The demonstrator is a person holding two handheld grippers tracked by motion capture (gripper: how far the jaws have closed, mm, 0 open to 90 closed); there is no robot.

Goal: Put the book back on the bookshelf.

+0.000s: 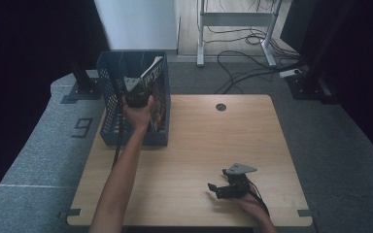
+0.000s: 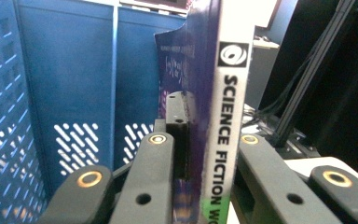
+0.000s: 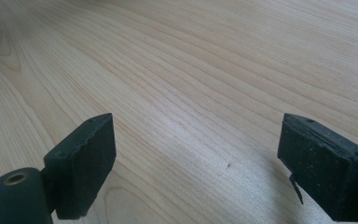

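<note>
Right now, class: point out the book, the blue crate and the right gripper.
book [image 2: 228,116]: left gripper view, on its white spine.
blue crate [image 1: 108,92]: high view, on its left perforated wall.
right gripper [image 1: 212,188]: high view, midway between its fingertips.

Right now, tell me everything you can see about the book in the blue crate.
The book is a thin paperback with a white spine printed "SCIENCE FICTION" in black under a small swirl logo, a green band lower down, and a dark purple cover. It stands on edge, leaning slightly, at the right side of the blue plastic crate at the table's far left. The left claw is clamped on it, one jaw on each cover. The crate walls beside it are perforated.
</note>
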